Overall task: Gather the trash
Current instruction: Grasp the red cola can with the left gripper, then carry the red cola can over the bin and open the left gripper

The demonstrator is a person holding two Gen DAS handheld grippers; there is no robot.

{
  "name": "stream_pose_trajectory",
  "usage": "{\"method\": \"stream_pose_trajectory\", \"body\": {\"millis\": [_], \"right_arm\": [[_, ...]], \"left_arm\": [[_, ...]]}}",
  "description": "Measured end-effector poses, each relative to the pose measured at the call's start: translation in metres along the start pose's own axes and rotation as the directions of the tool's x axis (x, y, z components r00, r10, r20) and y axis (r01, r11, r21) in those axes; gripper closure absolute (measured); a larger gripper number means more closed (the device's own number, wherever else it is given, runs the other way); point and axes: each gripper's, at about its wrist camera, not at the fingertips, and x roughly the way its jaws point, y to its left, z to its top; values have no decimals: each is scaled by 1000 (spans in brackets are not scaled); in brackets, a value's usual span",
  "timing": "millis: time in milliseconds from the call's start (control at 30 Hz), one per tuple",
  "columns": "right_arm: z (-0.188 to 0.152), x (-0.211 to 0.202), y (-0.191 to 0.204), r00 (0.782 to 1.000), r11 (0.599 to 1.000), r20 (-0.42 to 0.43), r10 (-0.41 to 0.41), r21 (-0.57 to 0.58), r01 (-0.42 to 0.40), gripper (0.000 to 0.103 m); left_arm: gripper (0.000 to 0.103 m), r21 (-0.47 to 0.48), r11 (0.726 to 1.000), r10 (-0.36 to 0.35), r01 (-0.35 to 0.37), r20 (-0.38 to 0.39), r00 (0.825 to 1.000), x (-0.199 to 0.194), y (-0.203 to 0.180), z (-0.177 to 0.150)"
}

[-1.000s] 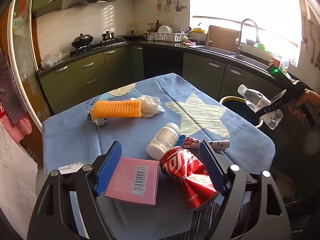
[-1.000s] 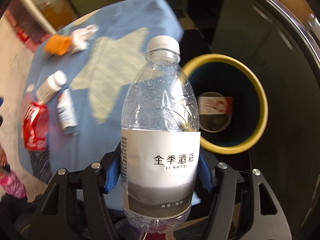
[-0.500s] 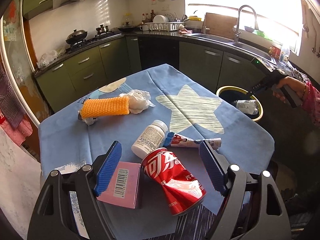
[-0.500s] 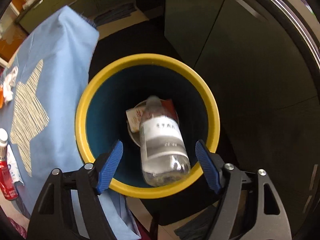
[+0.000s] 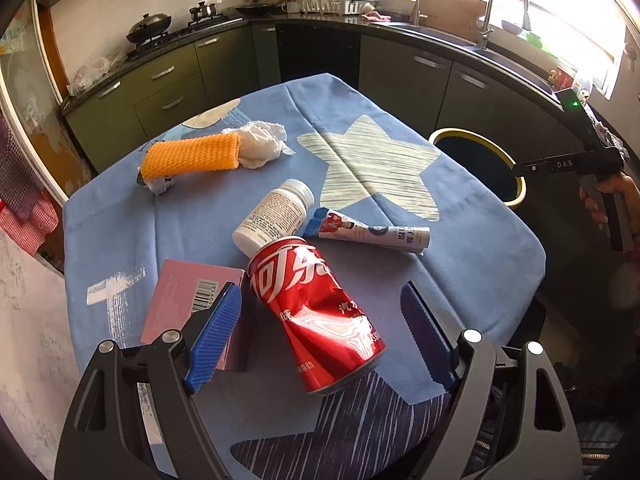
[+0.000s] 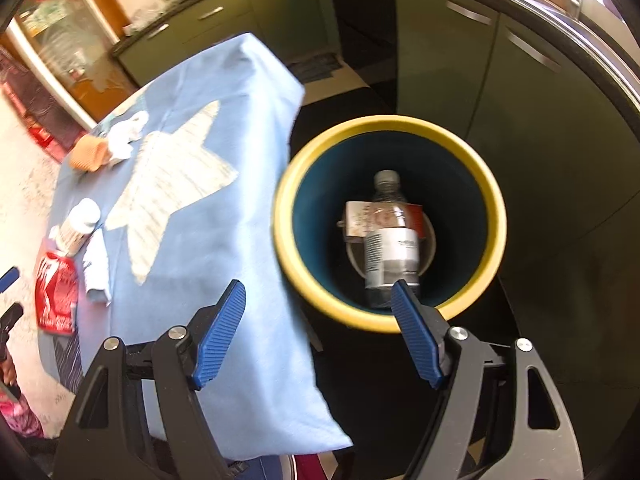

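Left gripper (image 5: 320,338): we hold it spread wide around the crushed can (image 5: 316,316), ready to grasp.
Right gripper (image 6: 318,334): wide, empty; bottle (image 6: 390,236) lies ahead inside the bin (image 6: 494,216).

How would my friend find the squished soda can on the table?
Look at the blue star tablecloth. At its near end, between the open left tool, lies the red can. It is the only dented metal thing, beside a pink box and a white bottle.
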Motion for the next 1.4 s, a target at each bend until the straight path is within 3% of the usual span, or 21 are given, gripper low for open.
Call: {"method": "stream_pose_trajectory", "body": {"millis": [200,333,633,967,1067,1167,1400], "right_arm": [[-7,6,20,999,998,11,37,-48,-36,32],[-11,4,22,998,996,21,56,-76,-54,31],[-18,14,22,995,989,1,95,-111,-94,31],[-20,24,18,993,987,-28,116,-110,-118,30],[-20,27,19,992,986,-36,120,-110,-123,30],[-20,30,19,992,986,-43,122,-109,-126,30],[-22,31,22,991,986,-49,123,-110,-128,30]], "left_arm": [[22,-65,998,-5,-1,-95,995,12,-5,-6],[22,-173,985,-51,17,-192,980,27,3,-8],[23,-263,965,-82,-4,-311,947,58,12,3],[32,-252,967,-68,-42,-413,908,91,15,13],[40,-241,970,-63,-46,-427,902,96,15,15],[50,-225,973,-59,-46,-437,897,100,15,15],[51,-164,986,-52,-19,-419,906,99,4,15]]}}
